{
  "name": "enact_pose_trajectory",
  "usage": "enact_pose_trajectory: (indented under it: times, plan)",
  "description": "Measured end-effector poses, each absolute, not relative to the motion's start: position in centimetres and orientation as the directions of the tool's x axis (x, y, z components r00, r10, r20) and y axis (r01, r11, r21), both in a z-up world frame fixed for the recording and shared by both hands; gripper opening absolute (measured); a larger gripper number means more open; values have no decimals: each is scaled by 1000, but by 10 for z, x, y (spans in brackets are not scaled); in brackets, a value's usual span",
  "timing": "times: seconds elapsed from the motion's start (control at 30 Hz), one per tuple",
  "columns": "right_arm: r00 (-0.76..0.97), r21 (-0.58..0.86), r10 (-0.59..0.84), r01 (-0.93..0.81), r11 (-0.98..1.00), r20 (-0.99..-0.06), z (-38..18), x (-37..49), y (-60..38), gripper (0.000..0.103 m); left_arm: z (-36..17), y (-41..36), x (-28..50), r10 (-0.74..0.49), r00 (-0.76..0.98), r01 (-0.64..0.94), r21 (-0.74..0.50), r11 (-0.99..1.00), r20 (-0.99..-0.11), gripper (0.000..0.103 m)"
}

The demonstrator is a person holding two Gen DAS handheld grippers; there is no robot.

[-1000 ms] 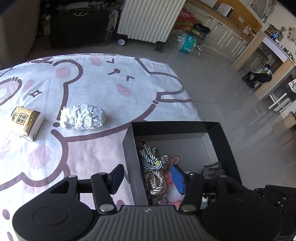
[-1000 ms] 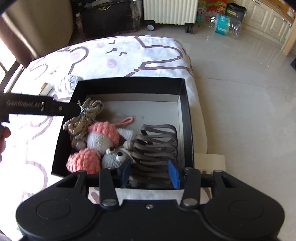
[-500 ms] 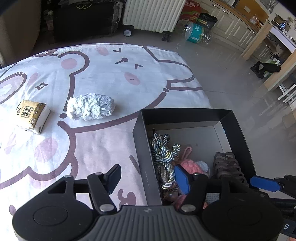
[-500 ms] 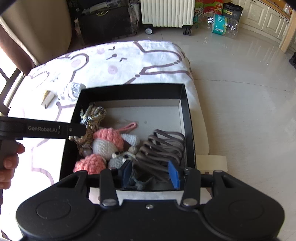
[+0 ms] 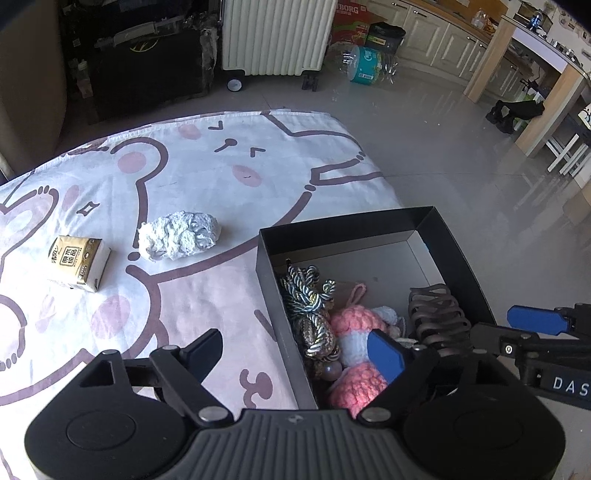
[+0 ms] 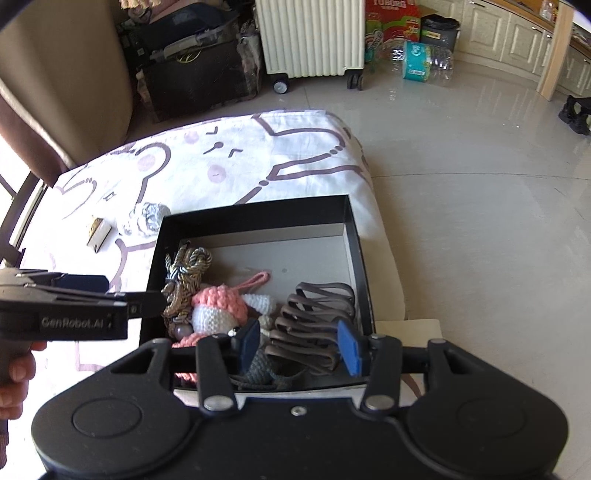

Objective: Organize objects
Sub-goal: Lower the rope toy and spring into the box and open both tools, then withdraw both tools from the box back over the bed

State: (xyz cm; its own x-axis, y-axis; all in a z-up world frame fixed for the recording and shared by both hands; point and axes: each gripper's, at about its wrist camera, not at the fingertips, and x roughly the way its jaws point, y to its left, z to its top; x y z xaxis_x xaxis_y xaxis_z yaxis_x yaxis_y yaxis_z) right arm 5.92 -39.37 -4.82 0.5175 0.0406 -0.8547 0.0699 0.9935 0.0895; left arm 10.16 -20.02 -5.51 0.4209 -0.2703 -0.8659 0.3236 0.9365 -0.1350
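A black box (image 5: 447, 236) (image 6: 258, 218) stands at the right edge of the bed. Inside lie a twisted rope (image 5: 306, 295) (image 6: 184, 273), pink and white crochet toys (image 5: 354, 328) (image 6: 218, 306) and a brown hair claw (image 5: 436, 314) (image 6: 314, 317). On the sheet to its left lie a crumpled white cloth (image 5: 179, 240) (image 6: 146, 218) and a tissue pack (image 5: 79, 262) (image 6: 98, 229). My left gripper (image 5: 295, 350) is open and empty, straddling the box's left wall. My right gripper (image 6: 297, 345) is open and empty above the box's near edge, over the hair claw.
The bed has a white sheet with bear drawings (image 5: 184, 155). Tiled floor (image 5: 461, 155) lies to the right. A white radiator (image 5: 277, 33), dark cases and a water bottle pack (image 5: 365, 66) stand beyond the bed.
Both grippers have pulled back and up from the box, so more of it shows. Both stay open. The box's contents have not moved.
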Motion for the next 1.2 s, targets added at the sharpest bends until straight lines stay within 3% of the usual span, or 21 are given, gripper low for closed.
enact_pose_trajectory:
  times: [0.27,0.6,0.73,1.2]
  plan:
    - [545,42,-31,121,992,-838,-41,48,-399,75,-51,-195,97,-255,420,321,-121,939,-871,100]
    - [566,4,-97,173,985,-819,-39,39,-404,98,-55,-182,97,-248,414,304,-124,944,-876,103]
    - [569,0,-103,178,984,-816,-42,36,-404,103,-54,-177,97,-249,413,301,-127,945,-876,103]
    - [562,1,-119,208,978,-819,-49,28,-404,103,-56,-169,91,-245,410,317,-115,942,-879,103]
